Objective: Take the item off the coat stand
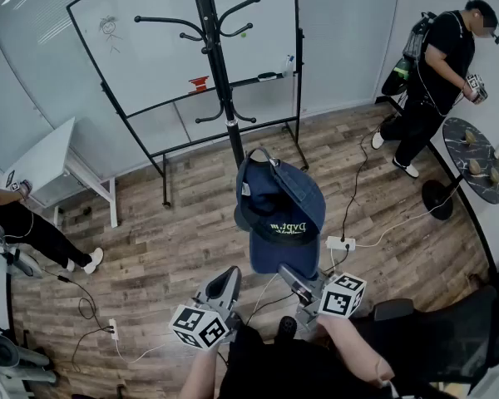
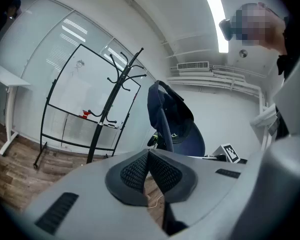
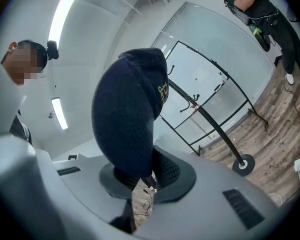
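The wooden floor (image 1: 175,248) spreads beneath both pairs of fingers. Beyond them, at the far wall, stands a wheeled whiteboard (image 1: 150,48), and in front of it the black coat stand (image 1: 219,73) rises with its curved hooks, well ahead of the fingertips.

The navy cap (image 1: 279,214) is off the stand and apart from it, held in the air between the stand and the person. It sits directly at the tips of the right gripper (image 1: 291,276). In the right gripper view the 2 fingers (image 3: 167,171) are closed tight on the cap's lower edge, and the dark mesh crown (image 3: 127,129) bulges up and away from them, filling the middle of the view. A thin strap loop sticks up from the cap's far end.

The left gripper (image 1: 225,283) hangs just to the left of the right one, near the cap but not touching it. Its 2 fingers (image 2: 135,171) are pressed together, pad against pad, with nothing between them. From that side the cap shows above and slightly right of the closed tips.
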